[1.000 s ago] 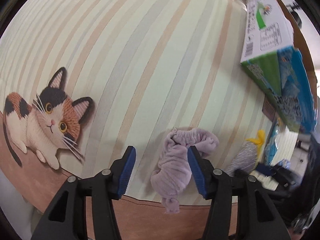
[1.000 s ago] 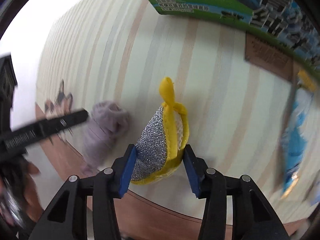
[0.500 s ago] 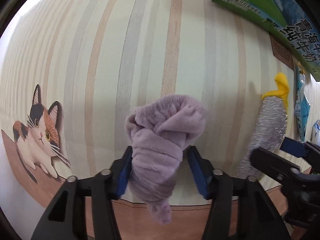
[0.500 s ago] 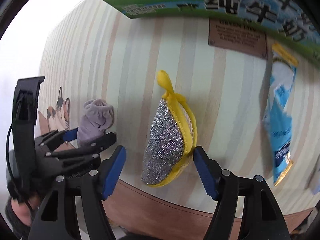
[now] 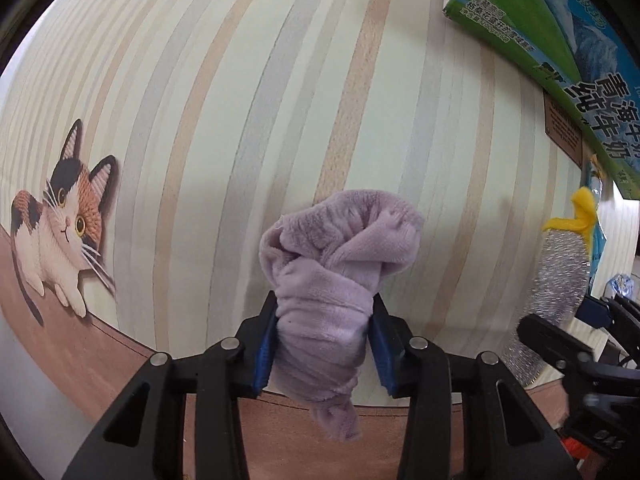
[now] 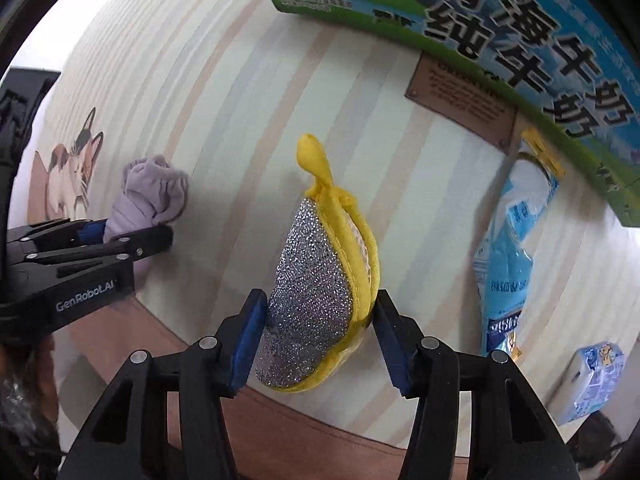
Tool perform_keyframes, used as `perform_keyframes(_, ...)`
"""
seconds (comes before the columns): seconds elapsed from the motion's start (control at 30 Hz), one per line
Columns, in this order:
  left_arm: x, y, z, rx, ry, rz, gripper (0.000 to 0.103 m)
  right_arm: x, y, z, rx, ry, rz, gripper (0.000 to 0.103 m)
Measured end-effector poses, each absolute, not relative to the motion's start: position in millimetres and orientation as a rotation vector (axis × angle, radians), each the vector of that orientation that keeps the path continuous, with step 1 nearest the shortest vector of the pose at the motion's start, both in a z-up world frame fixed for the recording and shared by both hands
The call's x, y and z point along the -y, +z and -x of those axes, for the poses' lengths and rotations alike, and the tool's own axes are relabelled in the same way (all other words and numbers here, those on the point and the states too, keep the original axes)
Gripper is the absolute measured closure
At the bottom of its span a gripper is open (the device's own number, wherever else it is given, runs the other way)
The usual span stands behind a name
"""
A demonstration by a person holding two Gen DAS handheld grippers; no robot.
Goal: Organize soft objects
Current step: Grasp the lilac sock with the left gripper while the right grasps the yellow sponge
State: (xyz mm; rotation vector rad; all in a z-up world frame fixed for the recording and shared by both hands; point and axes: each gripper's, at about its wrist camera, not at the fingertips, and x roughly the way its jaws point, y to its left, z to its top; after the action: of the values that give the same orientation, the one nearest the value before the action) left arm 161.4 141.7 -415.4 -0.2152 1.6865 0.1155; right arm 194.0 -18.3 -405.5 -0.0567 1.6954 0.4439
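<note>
My left gripper [image 5: 324,344] is shut on a bunched lilac fleece cloth [image 5: 336,280]; its blue pads press both sides and the cloth's tail hangs below. It also shows at the left of the right wrist view [image 6: 148,200]. My right gripper [image 6: 320,340] is shut on a silver glitter scrubbing pad with yellow trim and a yellow loop [image 6: 320,280], pads touching both sides. That pad shows at the right edge of the left wrist view [image 5: 560,280]. Both lie over a striped tablecloth [image 5: 240,120].
A green and blue milk carton [image 6: 500,20] lies at the top right. A blue and white packet [image 6: 516,248] and a small blue carton [image 6: 592,376] are right of the scrubbing pad. A cat picture [image 5: 60,216] and a brown border [image 5: 100,352] mark the cloth's near edge.
My left gripper closed on the lilac cloth. My right gripper opened around the scrubbing pad half a second ago and has closed on it again.
</note>
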Motion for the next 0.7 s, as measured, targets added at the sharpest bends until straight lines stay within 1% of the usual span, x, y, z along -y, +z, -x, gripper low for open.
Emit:
perform_keyframes(0.1, -132, -419, -168, -1.678, 0.123, 0.222, 0.066, 29, -404, -201, -1.690, 0.421, -0.100, 0.042)
perform_keyframes(0.13, -132, -419, -166, -1.676, 0.124, 0.225, 0.067, 33, -403, -203, -1.688, 0.397, -0.131, 0.039)
perform_keyframes(0.2, -131, -418, -159, -1.674, 0.120, 0.229, 0.067, 42, -402, -203, -1.679, 0.355, -0.141, 0.036)
perform_keyframes(0.43, -131, -421, -151, -1.673, 0.129, 0.249, 0.067, 41, -424, -190, -1.693, 0.260, -0.206, 0.036)
perform_keyframes(0.5, -134, -418, -155, -1.673, 0.124, 0.261, 0.067, 33, -422, -186, -1.647, 0.254, -0.121, 0.044)
perform_keyframes(0.6, -130, -399, -154, -1.650, 0.090, 0.294, 0.067, 27, -412, -185, -1.617, 0.291, -0.031, 0.050)
perform_keyframes(0.7, -119, -363, -153, -1.592, 0.022, 0.340, 0.067, 35, -390, -183, -1.592, 0.346, -0.069, 0.051)
